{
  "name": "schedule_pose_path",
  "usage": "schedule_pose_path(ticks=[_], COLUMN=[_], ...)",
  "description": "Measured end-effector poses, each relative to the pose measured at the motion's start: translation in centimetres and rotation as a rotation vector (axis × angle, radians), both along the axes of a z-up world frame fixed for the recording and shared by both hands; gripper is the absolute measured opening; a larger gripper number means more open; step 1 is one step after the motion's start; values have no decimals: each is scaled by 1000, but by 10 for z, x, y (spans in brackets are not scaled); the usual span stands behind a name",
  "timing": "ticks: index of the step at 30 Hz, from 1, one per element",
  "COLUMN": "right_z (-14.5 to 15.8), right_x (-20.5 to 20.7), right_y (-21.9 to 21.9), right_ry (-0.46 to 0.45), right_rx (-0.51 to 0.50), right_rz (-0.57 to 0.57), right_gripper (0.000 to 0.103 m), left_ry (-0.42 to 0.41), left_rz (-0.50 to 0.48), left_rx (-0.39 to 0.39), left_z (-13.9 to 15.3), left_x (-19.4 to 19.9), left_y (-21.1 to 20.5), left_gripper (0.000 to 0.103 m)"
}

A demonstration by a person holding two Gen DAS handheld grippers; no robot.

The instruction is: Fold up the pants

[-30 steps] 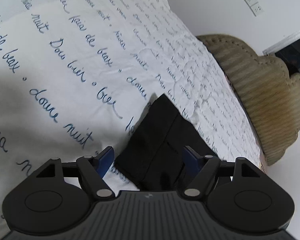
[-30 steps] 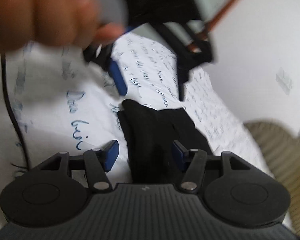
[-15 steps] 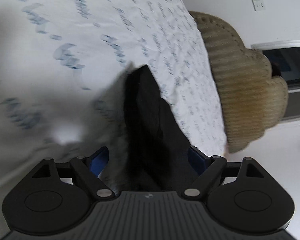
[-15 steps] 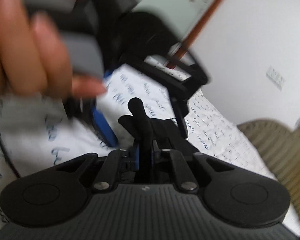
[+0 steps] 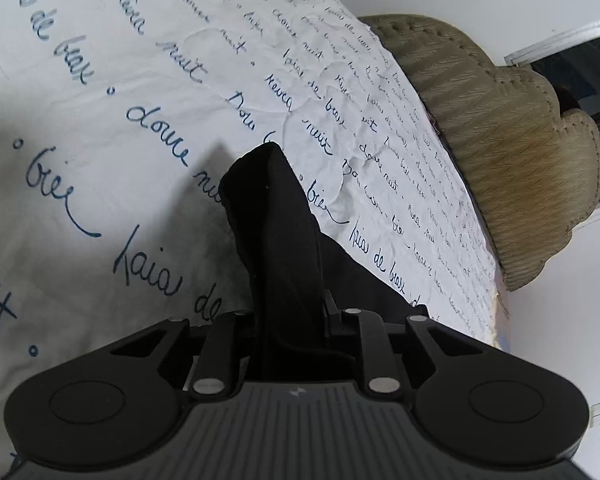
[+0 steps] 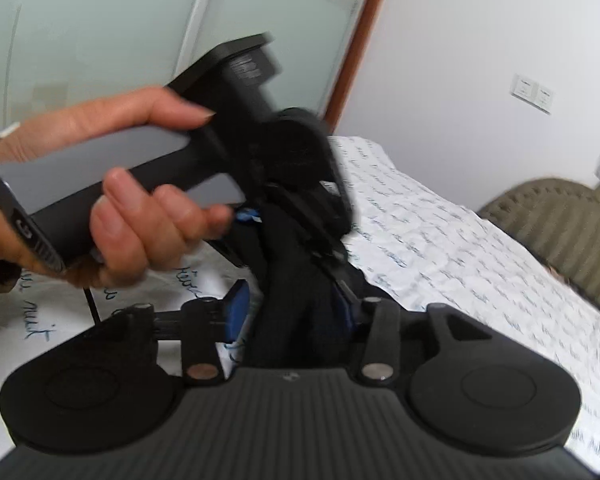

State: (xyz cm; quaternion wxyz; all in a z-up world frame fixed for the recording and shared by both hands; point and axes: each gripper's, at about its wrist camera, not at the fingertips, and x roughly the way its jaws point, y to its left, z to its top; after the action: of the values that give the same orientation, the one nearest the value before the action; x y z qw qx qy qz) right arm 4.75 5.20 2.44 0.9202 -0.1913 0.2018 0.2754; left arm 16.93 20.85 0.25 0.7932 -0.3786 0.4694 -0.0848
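Observation:
The black pants [image 5: 276, 232] are bunched into a thick fold that stands up from the white bed sheet [image 5: 100, 128] with blue handwriting. My left gripper [image 5: 288, 320] is shut on this fold and holds it lifted. In the right wrist view the same black pants [image 6: 296, 304] run between the fingers of my right gripper [image 6: 292, 312], whose jaws stand partly apart around the cloth. The left gripper [image 6: 292, 208], held in a hand [image 6: 132, 200], is just beyond it, gripping the cloth.
A tan ribbed headboard cushion [image 5: 508, 128] lies along the bed's right side, and also shows in the right wrist view [image 6: 560, 224]. White wall with a socket [image 6: 532, 92] and a frosted glass door [image 6: 100, 32] stand behind the bed.
My left gripper closed on the pants and lifted the fold. My right gripper closed on the cloth half a second ago and has now opened partly, still around it.

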Motion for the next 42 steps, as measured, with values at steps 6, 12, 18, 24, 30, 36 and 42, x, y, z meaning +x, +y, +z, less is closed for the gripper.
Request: schedule_pose_path(ticks=[6,12,18,24,30,36,42], right_z=[-13,-20,-14,-3,-34,-29,-2], right_x=[19,6,5,69,141,146,97], right_y=[-86,-100,-137,-143,-134,-135,-167], right_ry=[202,94,86,94,239,243,188], right_rx=[179,52,77,-18,-55,-20,123], right_rz=[-213,-350,-414,-347,-355,-371,-378], right_gripper=[42,47,47,8,7,7,9], left_ry=[-119,-181,-207,-218,-238,-282,-310], left_rz=[-21,-47,-46,-36,-49,-101,-145], left_rx=[178,228,223,251,262,262,237], left_z=[30,61,84,91,101,114,124], left_x=[-17,-25,-32,-36,-41,-47,-53], left_y=[-30,-54,-72,-88,-96,-121,-147], left_gripper=[19,19,19,19,19,20,20])
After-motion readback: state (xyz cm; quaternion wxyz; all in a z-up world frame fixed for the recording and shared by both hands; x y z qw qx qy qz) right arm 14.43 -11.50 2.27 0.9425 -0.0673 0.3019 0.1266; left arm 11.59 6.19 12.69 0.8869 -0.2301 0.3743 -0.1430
